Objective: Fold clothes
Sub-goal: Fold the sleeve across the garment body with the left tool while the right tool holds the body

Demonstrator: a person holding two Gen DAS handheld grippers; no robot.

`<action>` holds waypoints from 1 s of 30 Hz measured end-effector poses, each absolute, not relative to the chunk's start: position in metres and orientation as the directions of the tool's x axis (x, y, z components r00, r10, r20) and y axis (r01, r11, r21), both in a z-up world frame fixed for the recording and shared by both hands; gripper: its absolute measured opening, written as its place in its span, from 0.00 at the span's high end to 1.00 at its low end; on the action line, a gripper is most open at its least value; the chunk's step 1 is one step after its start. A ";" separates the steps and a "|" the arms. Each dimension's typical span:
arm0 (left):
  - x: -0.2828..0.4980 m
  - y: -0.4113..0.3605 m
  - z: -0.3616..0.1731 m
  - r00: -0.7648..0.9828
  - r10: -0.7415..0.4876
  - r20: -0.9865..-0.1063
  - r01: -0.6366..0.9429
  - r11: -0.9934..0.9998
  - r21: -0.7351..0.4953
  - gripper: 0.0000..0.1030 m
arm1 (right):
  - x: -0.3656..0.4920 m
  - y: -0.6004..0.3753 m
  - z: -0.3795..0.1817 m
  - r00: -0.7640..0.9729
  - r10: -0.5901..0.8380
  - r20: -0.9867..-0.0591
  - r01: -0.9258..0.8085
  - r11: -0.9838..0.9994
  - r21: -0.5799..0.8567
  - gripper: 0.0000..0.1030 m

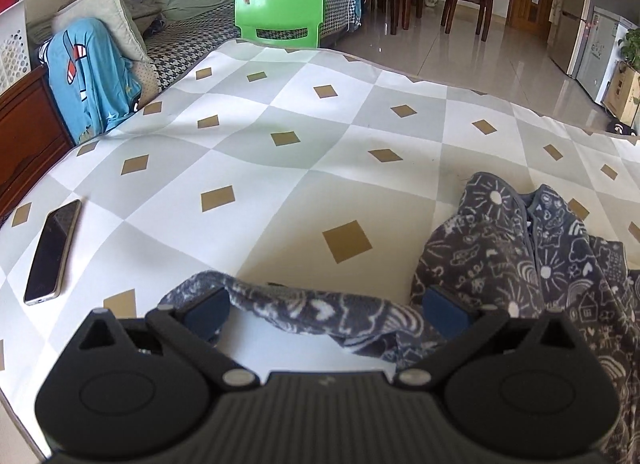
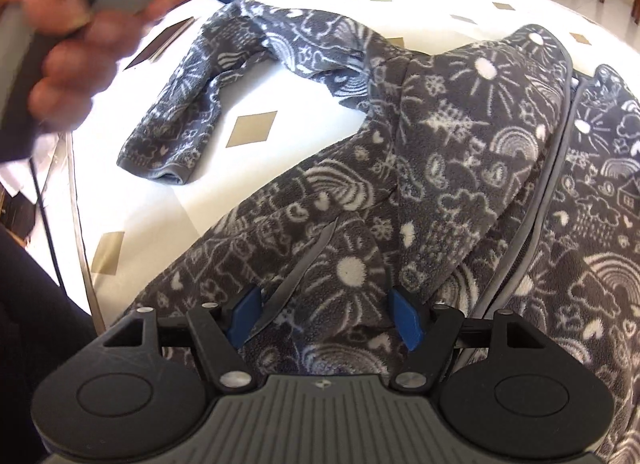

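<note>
A dark grey fleece jacket point(image 2: 460, 168) with white doodle print lies spread on the checked tablecloth point(image 1: 248, 136). Its sleeve point(image 2: 188, 112) stretches out to the left, cuff toward the near edge. My left gripper point(image 1: 326, 310) is open wide above the table, and the sleeve point(image 1: 312, 308) runs across between its blue pads without being pinched. In the right wrist view a hand point(image 2: 68, 48) holds that gripper, blurred, at the upper left. My right gripper point(image 2: 325, 318) points down onto the jacket body, jaws apart, with a ridge of fleece lying between the pads.
A phone point(image 1: 52, 252) lies on the cloth at the left, near the table edge. A green plastic chair point(image 1: 280, 8) stands at the far side, with a sofa and a blue garment point(image 1: 88, 76) beyond. Wooden chairs and tiled floor lie at the back right.
</note>
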State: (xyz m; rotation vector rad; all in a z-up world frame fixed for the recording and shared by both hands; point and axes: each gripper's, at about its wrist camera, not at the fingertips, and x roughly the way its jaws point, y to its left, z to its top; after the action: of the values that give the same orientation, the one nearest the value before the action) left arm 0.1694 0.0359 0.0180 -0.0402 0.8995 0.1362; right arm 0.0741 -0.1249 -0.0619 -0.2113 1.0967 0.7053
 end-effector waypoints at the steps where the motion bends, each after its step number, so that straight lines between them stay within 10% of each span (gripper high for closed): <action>1: 0.175 0.036 0.014 0.603 0.094 -0.792 -0.136 0.991 0.014 0.00 | 0.074 -0.124 -0.062 0.265 0.416 -0.870 -0.618 0.766 0.178 0.30; 30: 0.185 0.036 -0.072 0.351 0.182 -0.919 -0.125 0.981 0.146 0.00 | 0.078 -0.126 -0.065 0.241 0.437 -0.866 -0.615 0.760 0.212 0.26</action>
State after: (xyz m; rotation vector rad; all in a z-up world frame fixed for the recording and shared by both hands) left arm 0.1845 0.0358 -0.0720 0.0536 1.1962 0.1988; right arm 0.0777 -0.1260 -0.0648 -0.1858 1.1144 0.7246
